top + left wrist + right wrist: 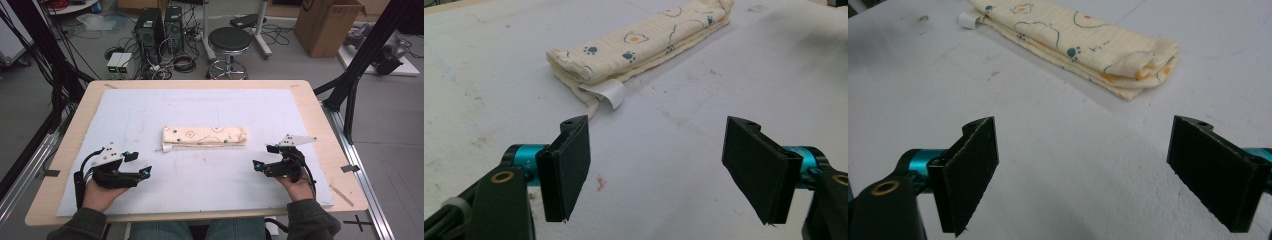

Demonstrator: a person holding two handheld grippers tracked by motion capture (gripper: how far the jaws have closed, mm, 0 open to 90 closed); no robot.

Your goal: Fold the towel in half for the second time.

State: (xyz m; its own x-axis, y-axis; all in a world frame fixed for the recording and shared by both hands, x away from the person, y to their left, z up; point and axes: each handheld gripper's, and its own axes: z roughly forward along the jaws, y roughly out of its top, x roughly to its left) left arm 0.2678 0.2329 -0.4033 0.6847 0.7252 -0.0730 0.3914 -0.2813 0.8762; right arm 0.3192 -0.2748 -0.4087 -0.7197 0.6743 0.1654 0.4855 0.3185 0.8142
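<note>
1 folded cloth (204,136), cream with paw prints, lies lengthwise at the middle of the white mat (150,105), its white tag (605,93) at the left end. At its 7 o'clock my left gripper (137,164) rests with jaws spread wide, grasping nothing; at its 4 o'clock my right gripper (264,157) is likewise released, both apart from the cloth.

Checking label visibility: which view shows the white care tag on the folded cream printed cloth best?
Left gripper view: white care tag is large, curling off the folded cream printed cloth. Right gripper view shows it small; high view, a speck.
</note>
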